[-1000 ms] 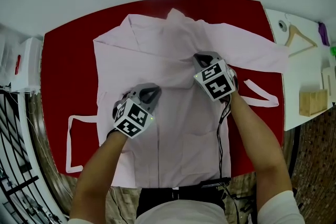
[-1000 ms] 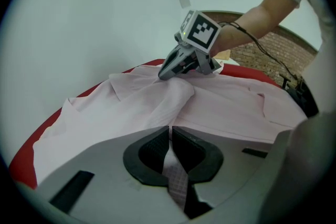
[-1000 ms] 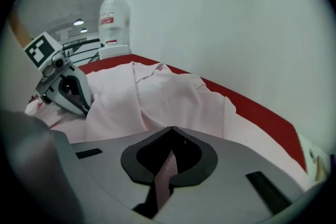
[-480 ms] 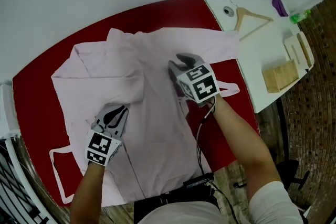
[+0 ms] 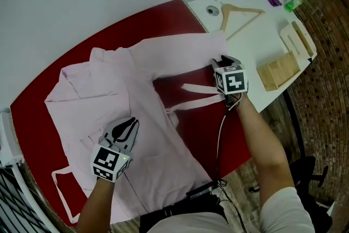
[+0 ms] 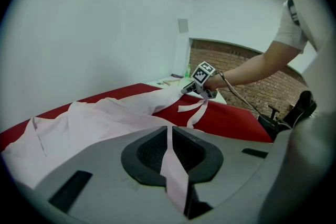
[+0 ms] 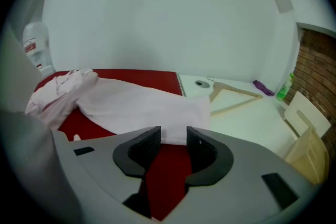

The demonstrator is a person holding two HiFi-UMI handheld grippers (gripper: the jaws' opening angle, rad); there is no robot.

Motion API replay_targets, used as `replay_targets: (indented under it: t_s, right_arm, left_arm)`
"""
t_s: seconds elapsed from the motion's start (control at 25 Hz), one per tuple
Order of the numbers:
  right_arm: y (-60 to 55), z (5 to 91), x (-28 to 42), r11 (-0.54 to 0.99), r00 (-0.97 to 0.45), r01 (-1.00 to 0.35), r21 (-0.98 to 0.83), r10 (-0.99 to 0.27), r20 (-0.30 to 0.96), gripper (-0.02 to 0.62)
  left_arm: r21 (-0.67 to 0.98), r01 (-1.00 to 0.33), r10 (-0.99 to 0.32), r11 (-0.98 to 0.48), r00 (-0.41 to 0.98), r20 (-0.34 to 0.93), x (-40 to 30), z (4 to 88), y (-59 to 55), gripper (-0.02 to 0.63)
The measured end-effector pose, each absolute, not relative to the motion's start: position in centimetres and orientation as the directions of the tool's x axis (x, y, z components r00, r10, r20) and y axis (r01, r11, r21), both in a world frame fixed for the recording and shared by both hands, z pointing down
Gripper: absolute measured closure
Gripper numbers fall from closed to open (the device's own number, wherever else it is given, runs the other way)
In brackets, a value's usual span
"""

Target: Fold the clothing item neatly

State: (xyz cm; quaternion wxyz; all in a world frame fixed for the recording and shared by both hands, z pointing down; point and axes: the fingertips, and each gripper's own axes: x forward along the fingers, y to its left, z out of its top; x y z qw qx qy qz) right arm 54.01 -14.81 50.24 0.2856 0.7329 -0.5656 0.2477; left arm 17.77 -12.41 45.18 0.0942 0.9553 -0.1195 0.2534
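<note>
shirt (image 5: 125, 106) is spread over the red table (image 5: 218, 131), one sleeve (image 5: 180, 49) laid out sideways. a fabric ridge is clamped in the left gripper (image 5: 130, 124); the right gripper (image 5: 220, 61) jaws have just been opening, empty. the body may be rumpled if that ridge is pulled.

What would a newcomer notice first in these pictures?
A pale pink long-sleeved cloth garment lies spread over the red table. The left gripper is shut on a fold in the garment's middle; the right gripper's fingers have just been opening, nothing between them, at the sleeve's end.
</note>
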Motion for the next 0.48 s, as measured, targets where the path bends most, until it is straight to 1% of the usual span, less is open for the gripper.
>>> replay_targets:
  t_s: [0.2, 0.32, 0.48]
  right_arm:
    - [-13.6, 51.1, 58.7, -0.313, 0.345, -0.933, 0.176, -0.647, 0.679, 0.425]
    - [-13.7, 51.9, 59.6, -0.356, 0.346, -0.924, 0.139, -0.623, 0.702, 0.425]
    - [-13.8, 52.3, 59.6, -0.455, 0.347, -0.89, 0.043, -0.612, 0.711, 0.431]
  left_arm:
    - [0.136, -0.243, -0.147, -0.96, 0.857, 0.493, 20.4, 44.4, -11.5, 0.595]
    - [0.148, -0.224, -0.125, -0.963, 0.862, 0.491, 21.6, 44.4, -10.8, 0.595]
    - [0.165, -0.214, -0.108, -0.963, 0.865, 0.489, 22.5, 44.5, -10.4, 0.595]
